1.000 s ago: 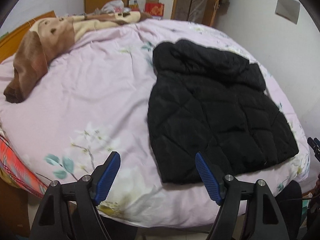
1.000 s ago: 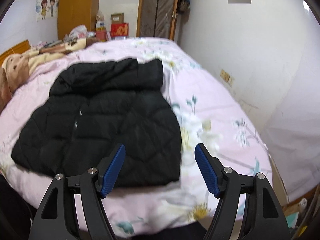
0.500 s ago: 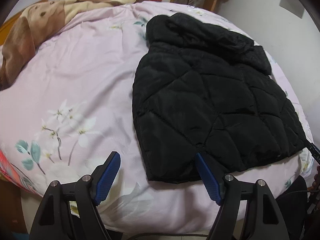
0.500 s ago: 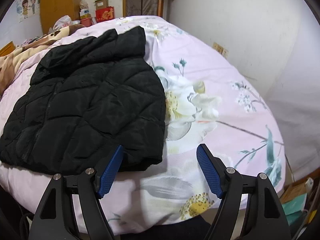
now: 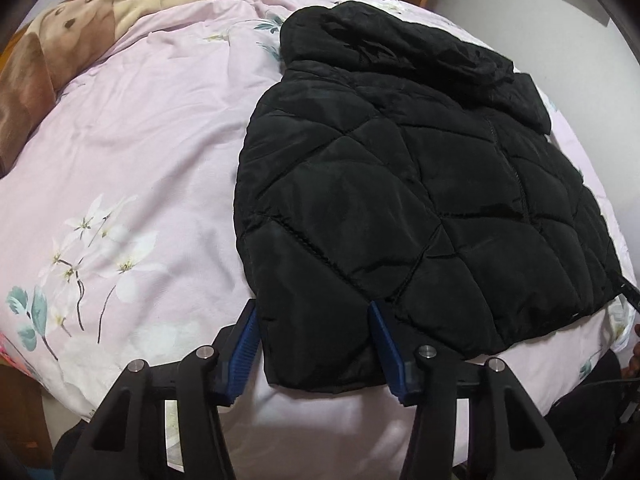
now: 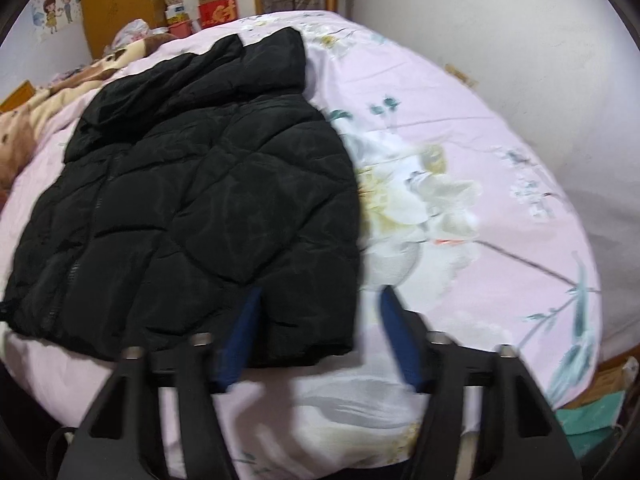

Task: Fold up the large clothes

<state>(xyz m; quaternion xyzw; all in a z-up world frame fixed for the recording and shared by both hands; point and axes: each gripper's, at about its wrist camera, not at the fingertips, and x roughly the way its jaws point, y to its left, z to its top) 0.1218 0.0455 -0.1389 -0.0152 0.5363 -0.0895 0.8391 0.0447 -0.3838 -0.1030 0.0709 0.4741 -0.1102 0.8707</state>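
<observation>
Now both jaws spread, seemingly astride black jacket (image 5: 400,184) hem corners on floral bedspread (image 5: 120,140)

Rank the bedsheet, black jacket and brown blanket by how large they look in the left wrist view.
1. Bedsheet, fills most of the frame.
2. Black jacket.
3. Brown blanket, though it lies farther off and is cut by the edge, so its true size is unsure.

A: What sort of place is this?

B: A home bedroom. A bed (image 5: 132,152) fills most of the frame, covered in a pink floral sheet, with a brown plush blanket (image 5: 60,40) at upper left.

A: Anything else?

B: At the top of the right wrist view stand a wooden wardrobe (image 6: 116,0), a cartoon wall sticker (image 6: 56,8) and stacked boxes (image 6: 212,4).
</observation>
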